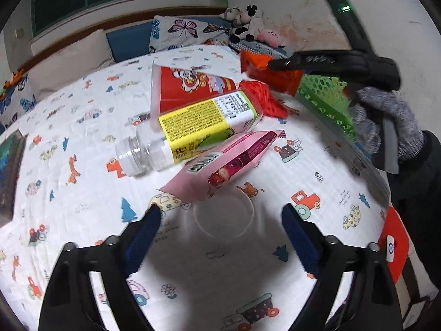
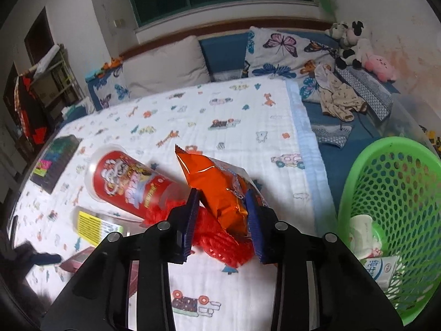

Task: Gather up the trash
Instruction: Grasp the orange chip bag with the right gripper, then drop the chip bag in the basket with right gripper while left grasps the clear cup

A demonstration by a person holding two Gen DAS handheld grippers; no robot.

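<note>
Green plastic basket (image 2: 391, 193) sits at the edge of the bed and already has a few bits of trash in it, like a white cup and a milk carton. Lots is still left on the blanket (image 2: 234, 115): a red snack can (image 2: 121, 182), a clear bottle (image 1: 187, 132) with a yellow label, a pink wrapper (image 1: 228, 160), some red netting (image 2: 217, 240) and a clear lid (image 1: 223, 215). The right gripper (image 2: 220, 209) is squeezed onto the orange chip bag (image 2: 217, 190), near the basket. The left gripper (image 1: 220, 220) is wide apart around the clear lid, not touching it yet.
</note>
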